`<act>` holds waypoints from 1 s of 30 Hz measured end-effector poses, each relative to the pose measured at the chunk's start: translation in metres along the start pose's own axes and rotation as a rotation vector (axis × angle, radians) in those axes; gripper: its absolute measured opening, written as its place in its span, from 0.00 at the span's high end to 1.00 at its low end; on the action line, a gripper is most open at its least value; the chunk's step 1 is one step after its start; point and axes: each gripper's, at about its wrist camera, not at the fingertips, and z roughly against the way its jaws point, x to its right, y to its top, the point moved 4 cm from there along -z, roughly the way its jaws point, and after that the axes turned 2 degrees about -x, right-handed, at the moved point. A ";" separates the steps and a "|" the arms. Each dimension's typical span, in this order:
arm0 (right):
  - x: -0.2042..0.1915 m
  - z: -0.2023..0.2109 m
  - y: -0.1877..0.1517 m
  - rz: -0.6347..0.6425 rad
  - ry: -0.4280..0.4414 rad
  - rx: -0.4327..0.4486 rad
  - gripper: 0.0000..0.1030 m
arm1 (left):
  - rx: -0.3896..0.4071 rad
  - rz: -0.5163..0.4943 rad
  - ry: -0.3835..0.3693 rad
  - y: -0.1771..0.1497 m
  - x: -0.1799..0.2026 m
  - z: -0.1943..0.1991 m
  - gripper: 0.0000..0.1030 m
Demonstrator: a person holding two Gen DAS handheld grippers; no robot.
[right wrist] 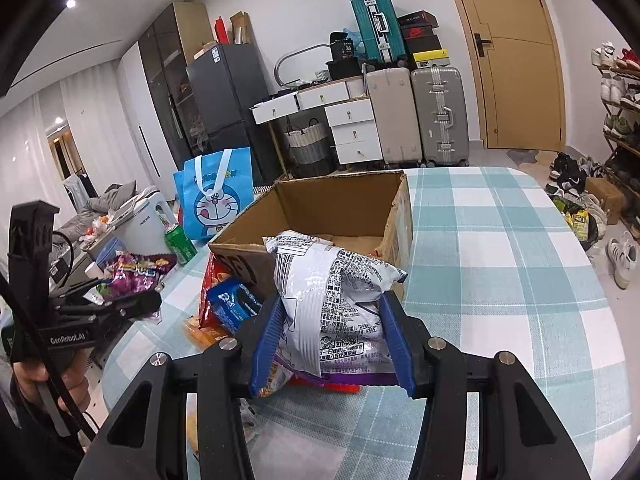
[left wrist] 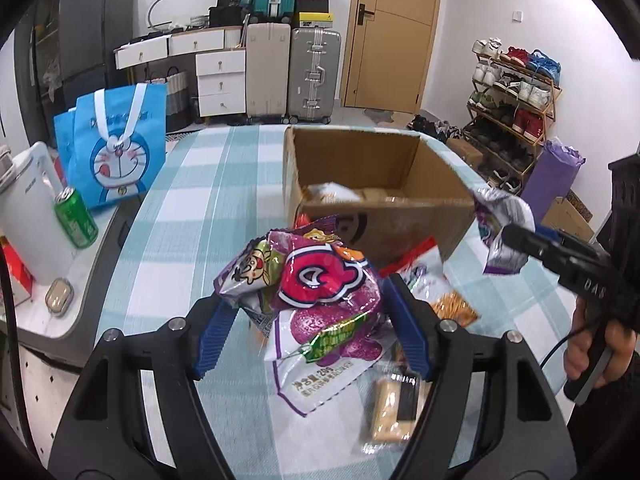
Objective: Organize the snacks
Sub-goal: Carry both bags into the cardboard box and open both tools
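Purple snack bag [left wrist: 320, 300] clamped inside left gripper [left wrist: 308, 312].

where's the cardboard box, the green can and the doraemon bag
cardboard box [left wrist: 434, 178], left wrist view, inner right wall
green can [left wrist: 76, 220], left wrist view, side of can
doraemon bag [right wrist: 216, 204], right wrist view, printed face

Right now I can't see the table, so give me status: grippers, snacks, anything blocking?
Left gripper shut on purple snack bag. Right gripper shut on silver snack bag. Cardboard box open ahead, path clear.
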 end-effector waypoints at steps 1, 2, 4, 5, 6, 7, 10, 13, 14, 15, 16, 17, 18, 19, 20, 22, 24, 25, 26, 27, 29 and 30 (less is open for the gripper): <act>-0.001 0.000 0.001 0.004 0.000 0.002 0.52 | 0.005 0.001 -0.004 0.005 0.001 -0.002 0.32; -0.002 -0.001 0.003 0.007 -0.001 0.005 0.52 | 0.007 0.000 -0.006 0.010 0.003 -0.003 0.32; -0.004 -0.002 0.006 0.011 -0.003 0.011 0.52 | 0.009 -0.002 -0.011 0.017 0.006 -0.007 0.32; -0.004 -0.002 0.008 0.012 -0.006 0.017 0.52 | 0.010 -0.006 -0.012 0.022 0.009 -0.008 0.32; -0.005 -0.003 0.011 0.012 -0.010 0.022 0.52 | 0.012 -0.008 -0.011 0.025 0.011 -0.010 0.32; -0.006 -0.003 0.013 0.013 -0.010 0.024 0.52 | 0.015 -0.011 -0.011 0.029 0.013 -0.011 0.32; -0.007 -0.005 0.022 0.013 -0.008 0.031 0.52 | 0.022 -0.025 -0.010 0.043 0.021 -0.016 0.32; -0.008 -0.007 0.032 0.011 -0.004 0.036 0.52 | 0.029 -0.038 -0.005 0.056 0.028 -0.022 0.32; -0.008 -0.009 0.035 0.010 -0.004 0.035 0.52 | 0.031 -0.043 -0.003 0.060 0.030 -0.024 0.32; -0.009 -0.011 0.039 0.011 -0.007 0.035 0.52 | 0.034 -0.048 0.002 0.065 0.033 -0.027 0.32; -0.010 -0.012 0.042 0.016 -0.008 0.035 0.52 | 0.037 -0.051 0.008 0.070 0.034 -0.030 0.32; -0.011 -0.014 0.044 0.019 -0.007 0.034 0.52 | 0.038 -0.052 0.011 0.074 0.035 -0.033 0.32; -0.011 -0.017 0.048 0.020 -0.008 0.028 0.52 | 0.037 -0.052 0.013 0.078 0.035 -0.036 0.32; -0.011 -0.020 0.051 0.019 -0.012 0.025 0.52 | 0.035 -0.052 0.011 0.082 0.036 -0.040 0.32; -0.011 -0.023 0.053 0.019 -0.013 0.024 0.52 | 0.034 -0.053 0.010 0.087 0.037 -0.045 0.32; -0.009 -0.029 0.060 0.010 -0.012 0.018 0.52 | 0.030 -0.056 0.027 0.095 0.038 -0.055 0.32; -0.007 -0.035 0.065 0.000 -0.007 0.015 0.52 | 0.028 -0.056 0.033 0.101 0.037 -0.063 0.32; -0.006 -0.039 0.067 -0.001 -0.008 0.013 0.52 | 0.021 -0.054 0.034 0.104 0.036 -0.068 0.32; -0.005 -0.042 0.069 -0.002 -0.011 0.011 0.52 | 0.018 -0.050 0.033 0.107 0.036 -0.073 0.32; -0.003 -0.046 0.071 -0.007 -0.015 0.008 0.52 | 0.013 -0.047 0.036 0.110 0.035 -0.079 0.32; -0.001 -0.053 0.074 -0.017 -0.016 0.001 0.52 | 0.005 -0.042 0.043 0.113 0.032 -0.089 0.32; 0.001 -0.056 0.074 -0.019 -0.017 -0.002 0.52 | 0.003 -0.042 0.046 0.115 0.032 -0.094 0.32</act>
